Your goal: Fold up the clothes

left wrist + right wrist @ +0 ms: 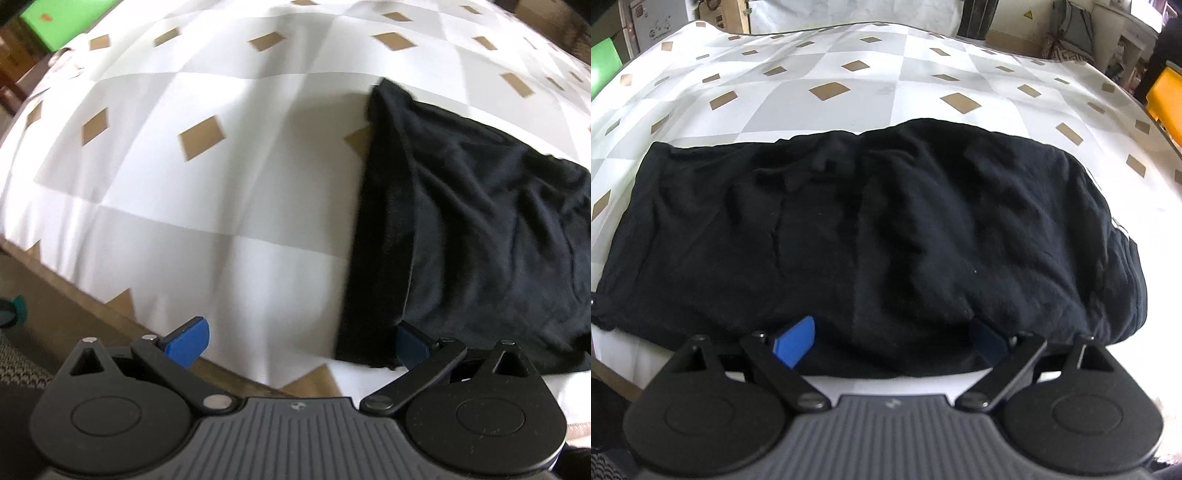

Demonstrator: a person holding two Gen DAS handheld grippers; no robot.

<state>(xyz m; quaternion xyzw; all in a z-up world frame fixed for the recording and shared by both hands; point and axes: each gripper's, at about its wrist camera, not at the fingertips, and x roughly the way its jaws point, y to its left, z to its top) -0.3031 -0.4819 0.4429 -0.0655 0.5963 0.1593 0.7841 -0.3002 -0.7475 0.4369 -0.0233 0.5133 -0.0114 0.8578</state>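
hovering over the near edge of the tabletop [258, 155], the left tongs [299, 345] stand wide open with nothing between the blue pads. the garment [480, 221], black and already folded at least once, lies to the right of these tongs. its left folded edge runs away from the camera, and its near left corner just overlaps the right pad [410, 345], which sits at or under the hem; i cannot tell whether it touches. the left pad [188, 341] hangs over bare cloth, well clear of the garment. the tabletop wears a white and grey checked cover with tan diamonds. beyond it, left of the garment, shows something green [40, 26].

from the right wrist, the right tongs [886, 341] are also spread wide and grip nothing. the garment [871, 221] lies straight ahead and fills the middle, its long axis running side to side. both pads sit at its near hem, over or against the black cloth, with the hem between them but not pinched. judging by this, the right tongs are nearer the garment's middle and the left tongs nearer its left end, so the next fold likely turns on taking the near hem or the left end. behind the garment the cover runs to a cluttered room, with a yellow bin [1165, 96] to the right.
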